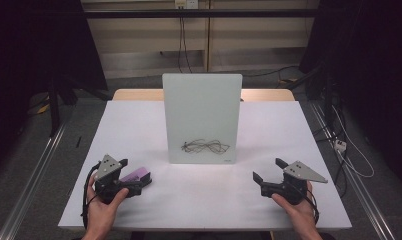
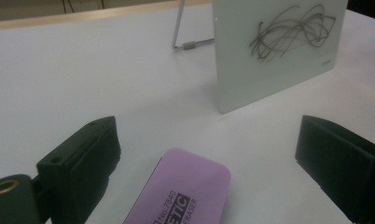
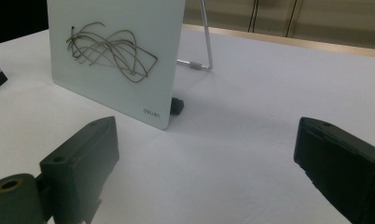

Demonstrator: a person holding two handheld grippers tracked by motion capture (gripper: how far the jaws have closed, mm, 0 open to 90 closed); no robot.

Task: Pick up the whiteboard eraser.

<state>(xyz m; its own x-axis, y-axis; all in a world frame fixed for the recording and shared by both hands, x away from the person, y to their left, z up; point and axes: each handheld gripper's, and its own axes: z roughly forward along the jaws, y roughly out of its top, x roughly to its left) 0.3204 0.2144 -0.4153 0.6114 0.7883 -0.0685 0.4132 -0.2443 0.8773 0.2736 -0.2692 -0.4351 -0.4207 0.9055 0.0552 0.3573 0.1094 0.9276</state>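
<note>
A small white board (image 1: 202,117) stands upright on a wire stand at the table's middle, with dark scribbles (image 1: 205,146) low on its face. A purple eraser (image 1: 135,175) lies at the front left. My left gripper (image 1: 137,178) is open around it; in the left gripper view the eraser (image 2: 180,191) lies between the two jaws, clear of both. My right gripper (image 1: 270,171) stands open at the front right with nothing between its jaws. In the right gripper view the board (image 3: 115,53) rises ahead to the left, its scribbles (image 3: 111,50) plain.
The white table (image 1: 139,125) has bare room on both sides of the board and between the two hands. Behind the board its wire stand (image 3: 205,42) slants down to the tabletop. Cables and dark frame legs stand on the floor around the table.
</note>
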